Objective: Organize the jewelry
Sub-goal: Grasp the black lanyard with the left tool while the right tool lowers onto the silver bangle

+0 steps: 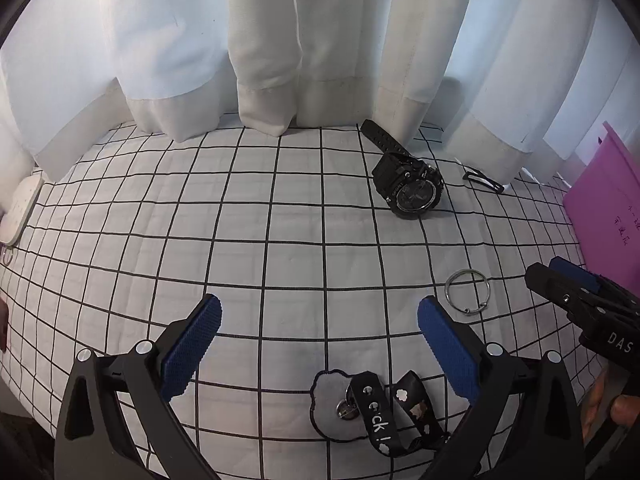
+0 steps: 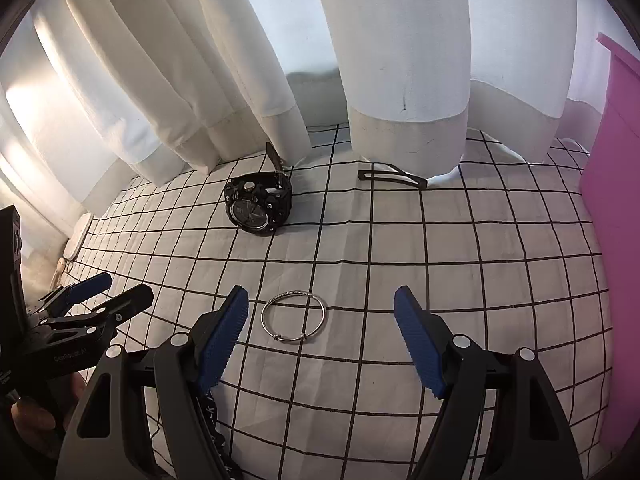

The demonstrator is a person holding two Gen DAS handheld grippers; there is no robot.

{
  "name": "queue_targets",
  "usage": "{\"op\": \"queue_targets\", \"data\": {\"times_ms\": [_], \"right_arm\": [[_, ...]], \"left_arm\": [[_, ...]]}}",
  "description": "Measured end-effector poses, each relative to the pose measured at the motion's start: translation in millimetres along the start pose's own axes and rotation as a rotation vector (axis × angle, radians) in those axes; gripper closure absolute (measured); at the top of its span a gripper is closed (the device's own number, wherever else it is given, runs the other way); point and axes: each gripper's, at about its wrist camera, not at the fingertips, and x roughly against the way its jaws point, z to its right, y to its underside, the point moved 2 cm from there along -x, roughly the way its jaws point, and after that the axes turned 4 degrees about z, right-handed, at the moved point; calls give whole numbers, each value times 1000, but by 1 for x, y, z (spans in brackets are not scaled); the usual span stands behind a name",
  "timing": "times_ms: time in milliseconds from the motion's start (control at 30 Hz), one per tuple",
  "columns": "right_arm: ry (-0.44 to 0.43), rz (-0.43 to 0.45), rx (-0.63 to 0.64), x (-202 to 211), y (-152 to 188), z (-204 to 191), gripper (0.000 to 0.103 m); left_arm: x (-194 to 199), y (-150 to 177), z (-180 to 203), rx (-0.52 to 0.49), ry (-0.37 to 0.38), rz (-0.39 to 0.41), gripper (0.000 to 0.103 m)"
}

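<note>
A black sport watch [image 1: 412, 188] lies on the checked cloth near the curtain; it also shows in the right wrist view [image 2: 256, 206]. A silver bangle [image 1: 467, 291] lies flat to its front right, and sits just ahead of my right gripper [image 2: 320, 332], between its open fingers [image 2: 294, 316]. A black hair clip [image 1: 482, 180] lies by the curtain hem, seen too in the right wrist view [image 2: 390, 178]. A black printed strap with a cloud badge [image 1: 372, 412] lies just behind my open, empty left gripper [image 1: 320, 344].
White curtains [image 1: 264, 60] hang along the back edge of the checked cloth [image 1: 240, 240]. A pink box [image 2: 612, 240] stands at the right. A white power strip [image 1: 20, 208] lies at the far left. The right gripper shows in the left wrist view [image 1: 580, 300].
</note>
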Motion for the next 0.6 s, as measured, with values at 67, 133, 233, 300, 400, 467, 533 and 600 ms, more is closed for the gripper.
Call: {"op": "queue_targets", "data": {"times_ms": [67,133,233,300,400,467,533,600], "right_arm": [[-9,-17,7,-9,6,-5,31],[-10,-25,24,-16,11,-9,31],[-11,-37,67,-27,16,-16,31],[-5,-44,99,-33,18,-20,31],[9,-56,132,-45,21,-22,31],[19,-56,155,-49,22,-22,31],[33,-44,195,-51,23,-24,31],[46,-40,232,-53,22,-25,31]], "left_arm": [[5,15,2,0,2,-7,6],[10,30,6,4,12,-14,6],[11,47,13,14,24,-30,6],[9,56,17,22,28,-45,6],[6,67,20,47,25,-58,6],[4,71,22,60,12,-59,6],[1,74,24,68,-1,-46,6],[-4,76,27,79,-14,-45,6]]}}
